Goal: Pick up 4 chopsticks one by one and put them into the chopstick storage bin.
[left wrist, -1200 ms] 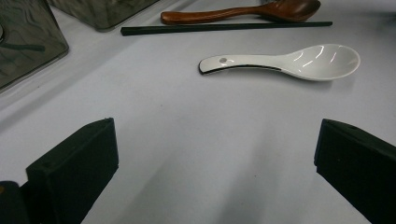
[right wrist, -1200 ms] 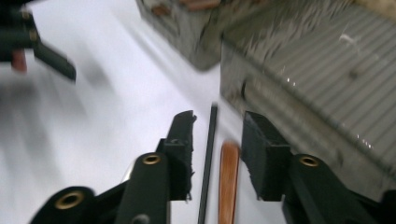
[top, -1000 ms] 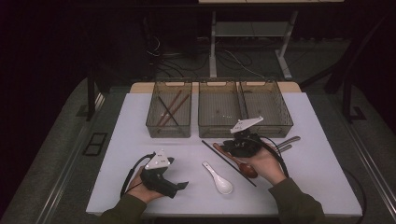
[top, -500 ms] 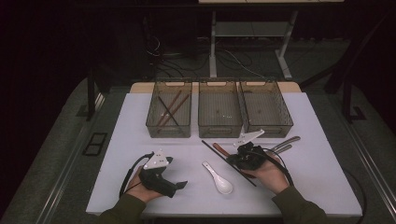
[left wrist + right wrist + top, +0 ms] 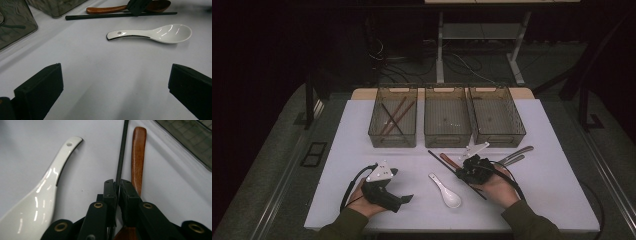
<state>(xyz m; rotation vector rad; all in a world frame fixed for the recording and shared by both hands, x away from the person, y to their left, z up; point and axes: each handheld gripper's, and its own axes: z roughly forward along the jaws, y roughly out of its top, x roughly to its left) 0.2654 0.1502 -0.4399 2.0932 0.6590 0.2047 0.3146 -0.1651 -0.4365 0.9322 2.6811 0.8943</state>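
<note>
My right gripper (image 5: pixel 466 172) is down on the table and shut on a black chopstick (image 5: pixel 434 156). Its jaws have just been closing, and in the right gripper view the pads pinch the chopstick (image 5: pixel 121 152) between them. A brown wooden spoon (image 5: pixel 138 155) lies right beside the chopstick, and a white ceramic spoon (image 5: pixel 47 187) lies to the left. My left gripper (image 5: pixel 404 199) rests at the front left. It is open (image 5: pixel 115 92) with nothing between its jaws and faces the white spoon (image 5: pixel 155 33).
Three clear bins stand in a row at the back: the left bin (image 5: pixel 393 145) holds chopsticks, next to the middle bin (image 5: pixel 447 145) and the right bin (image 5: pixel 502 142). Metal utensils (image 5: pixel 514 154) lie right of my right gripper.
My right gripper has come down onto the table and closed on the black chopstick. The left gripper has stayed where it was.
</note>
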